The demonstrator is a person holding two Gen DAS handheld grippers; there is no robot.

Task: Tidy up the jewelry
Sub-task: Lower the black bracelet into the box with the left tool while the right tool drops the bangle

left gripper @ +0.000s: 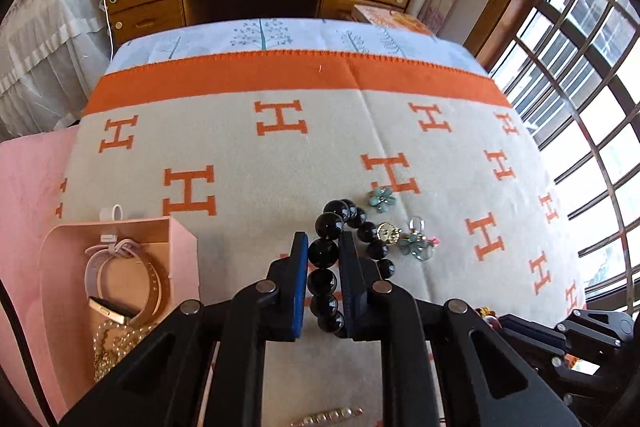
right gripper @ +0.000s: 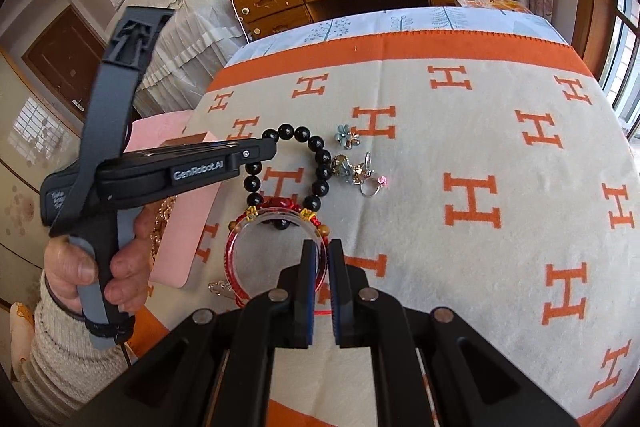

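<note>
1. The left gripper has "GenRobot.AI" in pale letters on its black side.
2. The blanket has big orange "H" letters (lots of them) all over.

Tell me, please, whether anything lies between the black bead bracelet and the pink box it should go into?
Nothing visible does: the left hand-held gripper grips the black bead bracelet, and only bare blanket separates it from the open pink box.
</note>
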